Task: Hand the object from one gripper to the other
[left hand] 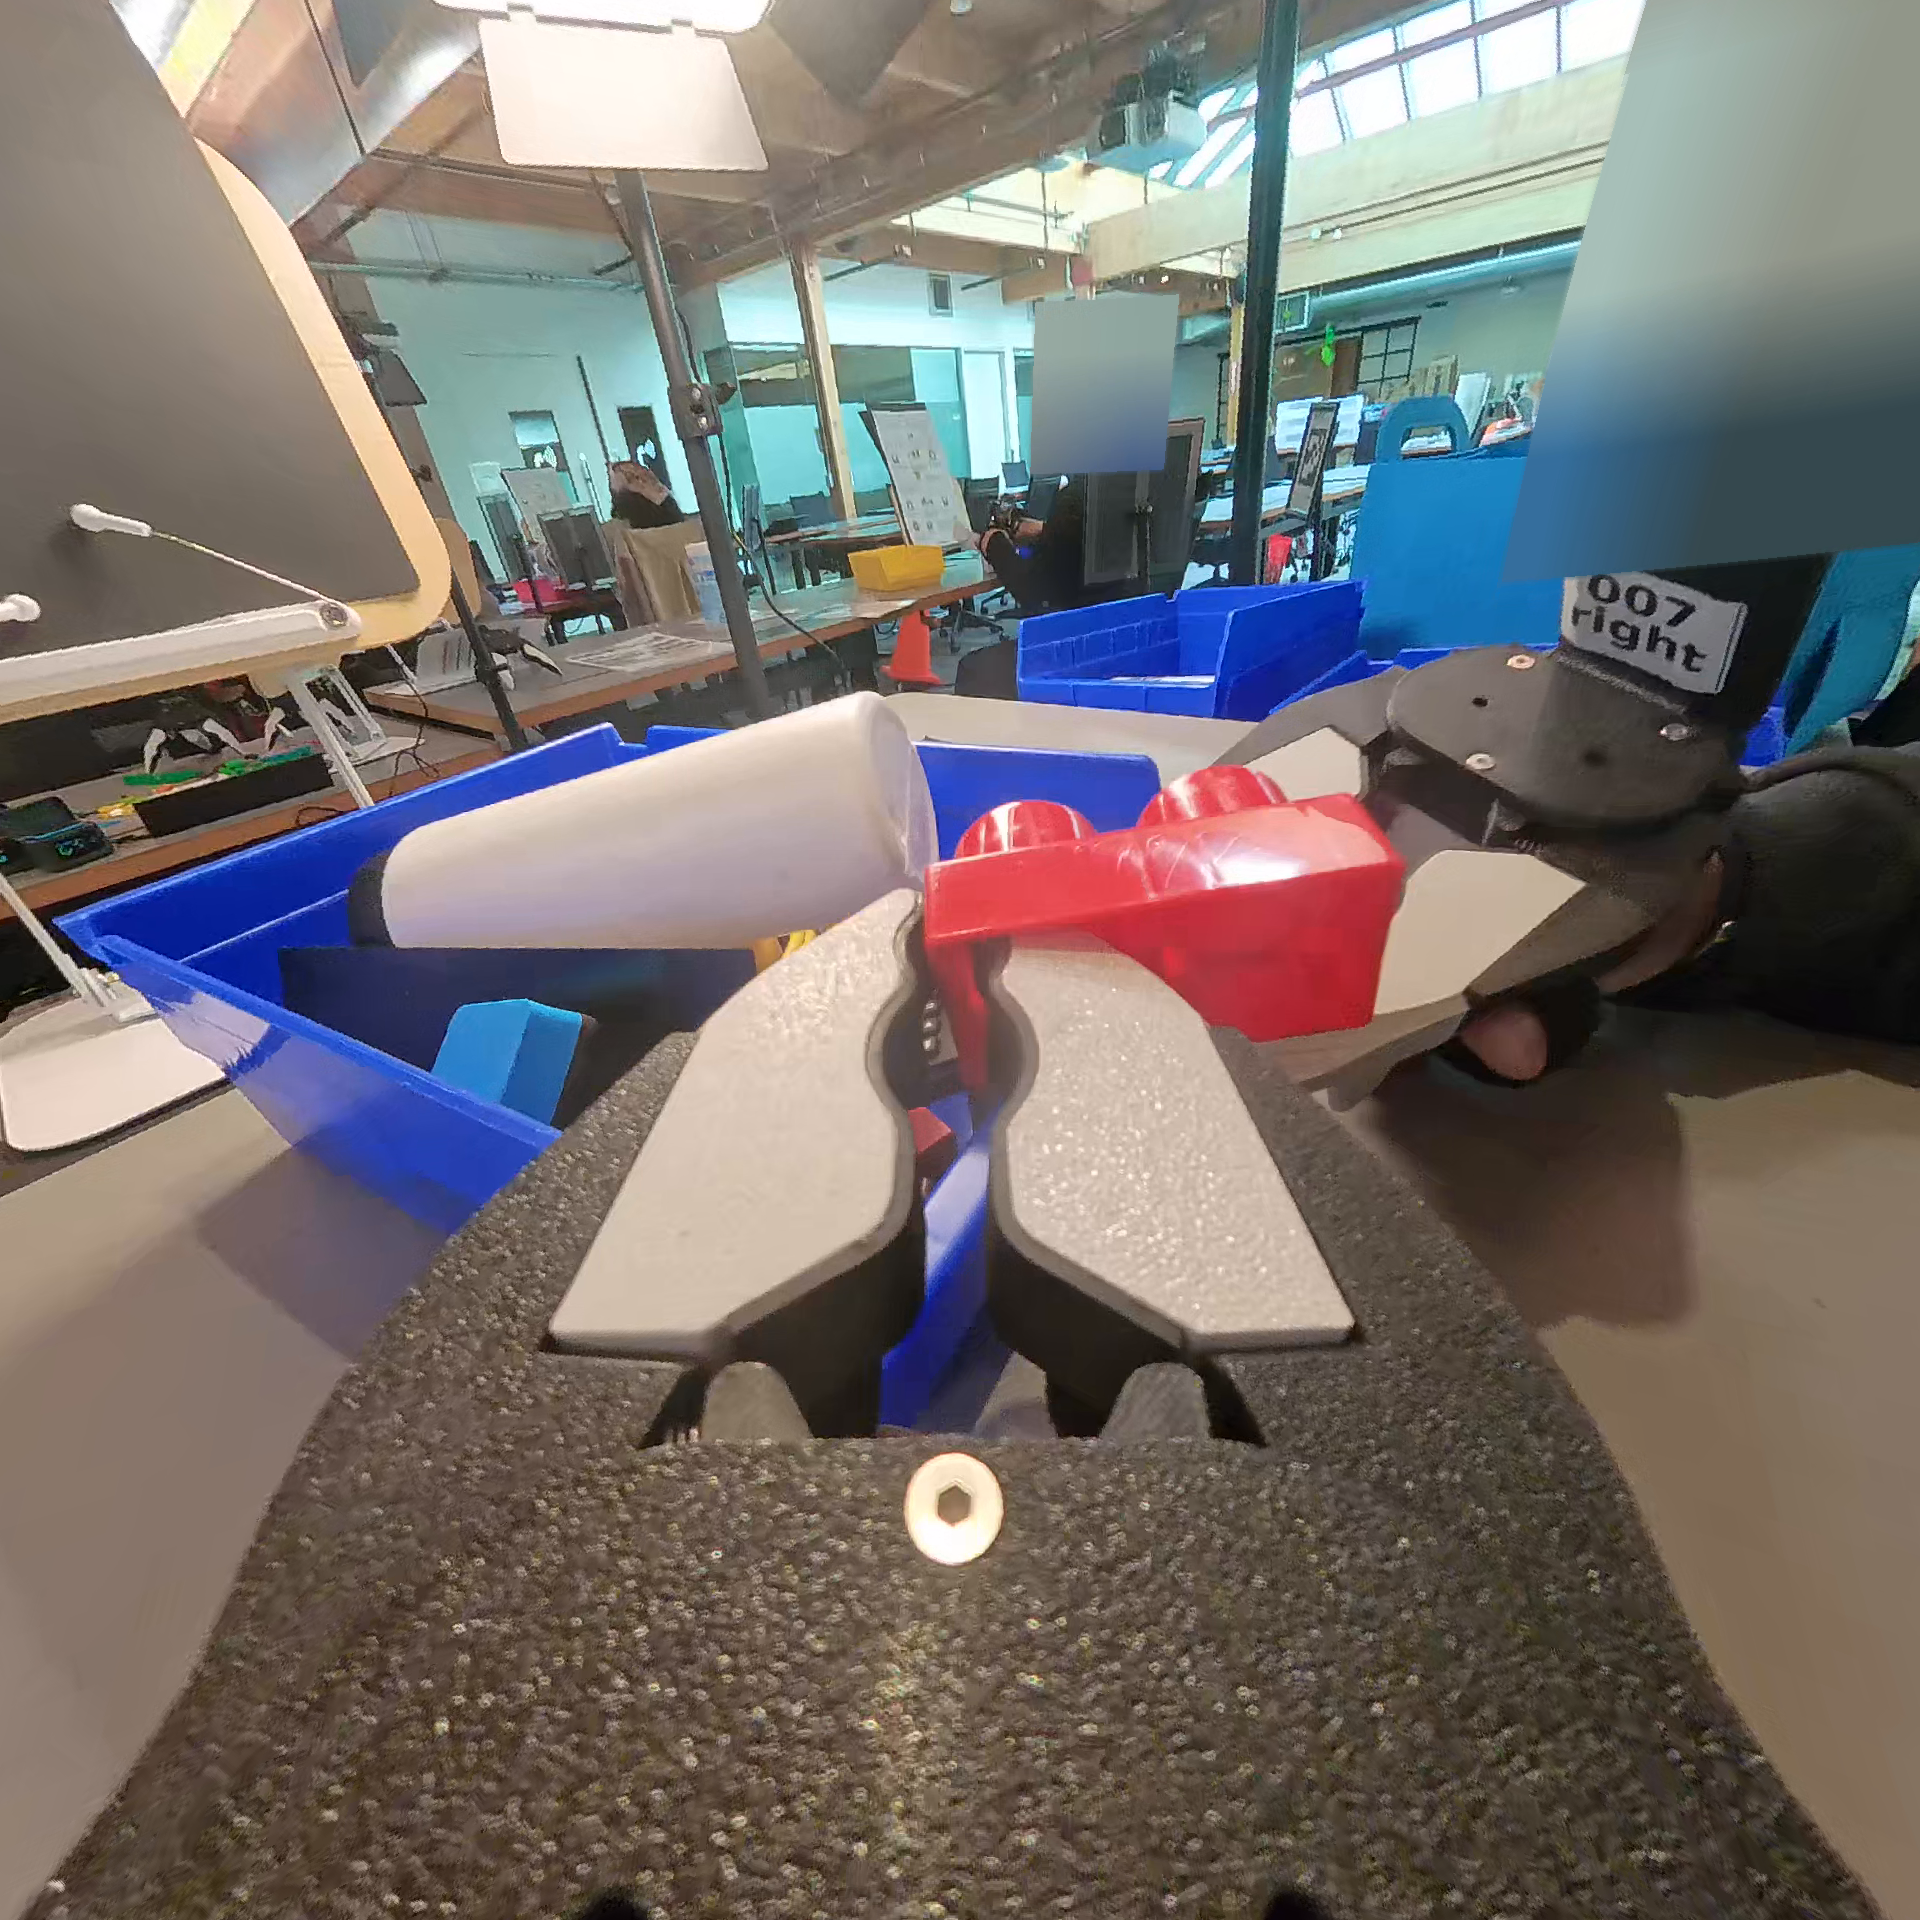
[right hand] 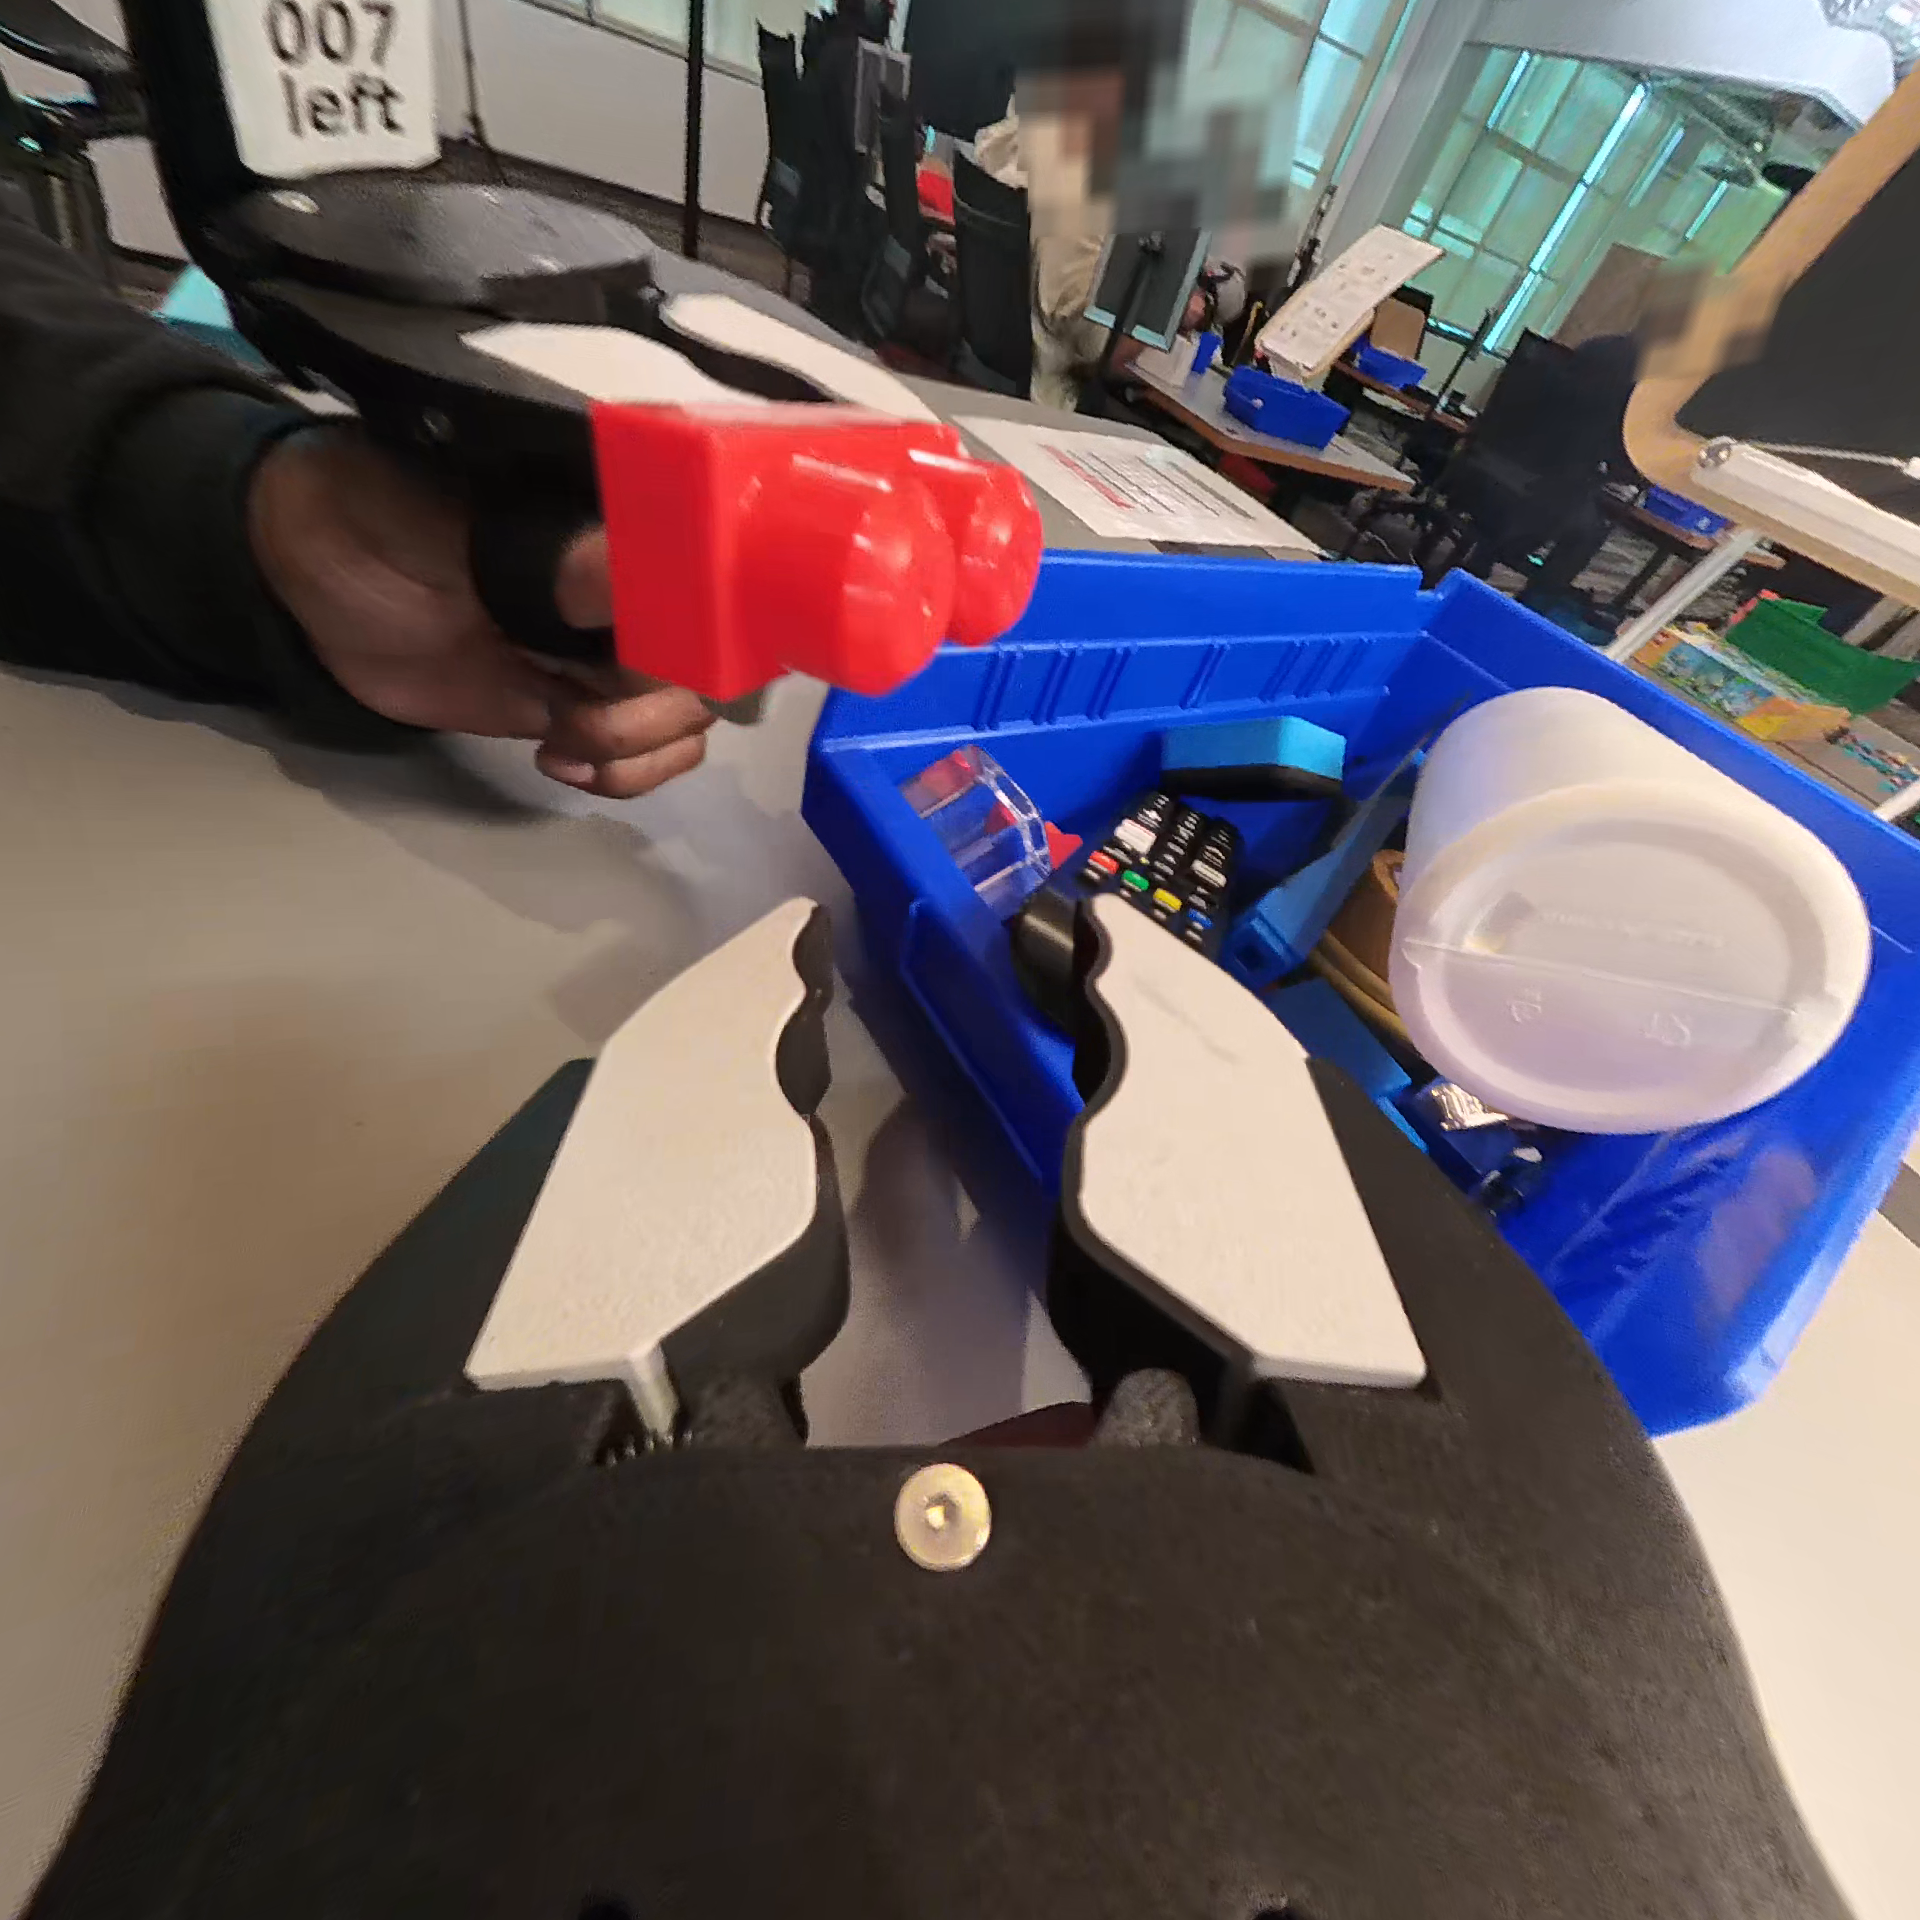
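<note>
A red toy brick (left hand: 1174, 904) with two round studs is held in the air above the grey table. My left gripper (left hand: 961, 966) is shut on one thin wall of it. In the right wrist view the brick (right hand: 810, 540) sticks out of the left gripper (right hand: 566, 400), up and to the left of my own fingers. My right gripper (right hand: 951, 925) is open and empty, low over the table by the blue bin's corner. In the left wrist view the right gripper (left hand: 1288, 925) shows just behind the brick's far end, jaws spread wide, apart from the brick.
A blue bin (right hand: 1143, 644) sits on the table, also in the left wrist view (left hand: 343, 1091). It holds a white bottle (right hand: 1621, 935), a remote (right hand: 1164, 862), a clear plastic piece (right hand: 977, 831) and a blue sponge (right hand: 1247, 748). A lamp base (left hand: 94, 1070) stands left; more bins (left hand: 1184, 644) behind. Tip to tip, the grippers are about 6 cm apart.
</note>
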